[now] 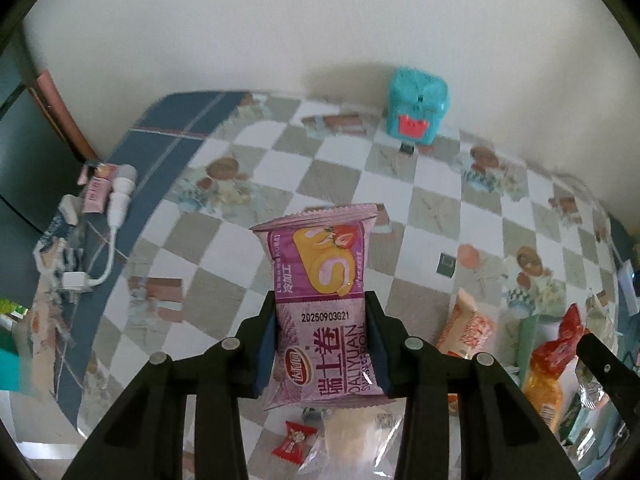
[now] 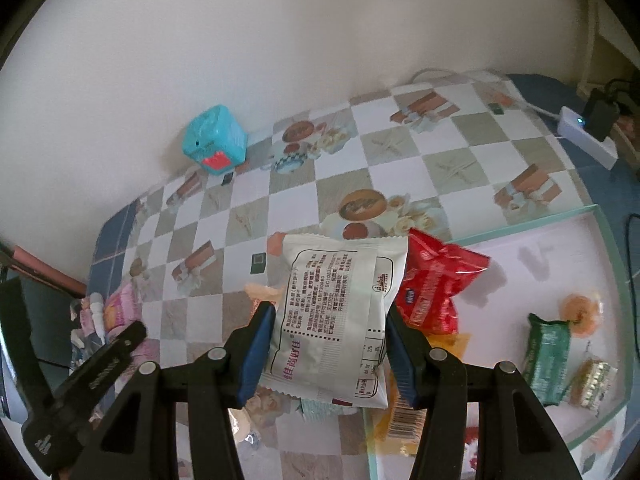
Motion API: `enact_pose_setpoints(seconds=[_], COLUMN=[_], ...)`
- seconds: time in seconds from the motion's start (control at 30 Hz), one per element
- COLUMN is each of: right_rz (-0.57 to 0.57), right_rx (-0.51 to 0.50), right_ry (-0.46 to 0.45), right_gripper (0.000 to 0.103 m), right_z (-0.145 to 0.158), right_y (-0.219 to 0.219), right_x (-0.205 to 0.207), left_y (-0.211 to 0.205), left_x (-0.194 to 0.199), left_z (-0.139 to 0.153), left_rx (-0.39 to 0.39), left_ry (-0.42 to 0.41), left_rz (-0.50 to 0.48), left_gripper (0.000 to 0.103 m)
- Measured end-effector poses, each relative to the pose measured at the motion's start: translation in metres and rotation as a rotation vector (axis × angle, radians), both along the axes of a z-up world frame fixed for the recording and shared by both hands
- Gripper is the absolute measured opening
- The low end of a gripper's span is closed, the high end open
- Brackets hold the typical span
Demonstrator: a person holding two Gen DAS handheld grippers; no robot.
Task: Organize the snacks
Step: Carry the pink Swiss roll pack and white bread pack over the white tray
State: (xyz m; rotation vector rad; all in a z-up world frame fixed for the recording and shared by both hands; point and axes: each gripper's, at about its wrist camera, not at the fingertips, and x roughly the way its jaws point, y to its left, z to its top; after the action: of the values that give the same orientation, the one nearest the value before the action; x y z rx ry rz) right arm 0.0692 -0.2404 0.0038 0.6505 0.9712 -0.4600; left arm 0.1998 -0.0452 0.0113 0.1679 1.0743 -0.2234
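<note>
I am pinching a purple Swiss roll packet (image 1: pixel 320 308) between the blue pads of my left gripper (image 1: pixel 320 344), holding it lifted above the checkered tablecloth (image 1: pixel 320 176), its top seam pointing away from me. My right gripper (image 2: pixel 330 340) is clamping a white snack packet (image 2: pixel 336 316), printed back toward the camera, also raised off the surface. As I am judging it, the sorting is partly under way: the clear tray (image 2: pixel 612 248) on the right is already holding a green packet (image 2: pixel 548 356), a small gold-wrapped snack (image 2: pixel 592 380) beside it, and an orange round sweet (image 2: pixel 580 312), while a red packet (image 2: pixel 436 288) is lying at the tray's near edge just behind my white one. Plenty is still waiting loose: a small red candy (image 1: pixel 294 440) and a clear-wrapped snack (image 1: pixel 356 440) are lying below my left claw, and a heap of mixed wrappers (image 1: pixel 552 364) is sitting to its right. Both packets in my claws are not yet placed anywhere. A teal toy cube (image 1: pixel 416 110) is standing by the wall, outside the sorting.
</note>
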Motion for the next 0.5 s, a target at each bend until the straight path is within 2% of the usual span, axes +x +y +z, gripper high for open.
enact_pose_setpoints(seconds=[0.23, 0.5], right_rz=[-0.05, -0.128], right_rx=[-0.017, -0.016], right_ry=[-0.033, -0.047], right_gripper=[0.057, 0.057], right_z=[0.022, 0.03], right_y=[-0.012, -0.033], right_x=[-0.026, -0.061], left_y=[0.005, -0.015], left_x=[-0.025, -0.055], left_z=[0.026, 0.038], left_rx=[-0.029, -0.043], left_ry=[-0.045, -0.064], left_rz=[0.015, -0.044], left_gripper=[0.042, 0.042])
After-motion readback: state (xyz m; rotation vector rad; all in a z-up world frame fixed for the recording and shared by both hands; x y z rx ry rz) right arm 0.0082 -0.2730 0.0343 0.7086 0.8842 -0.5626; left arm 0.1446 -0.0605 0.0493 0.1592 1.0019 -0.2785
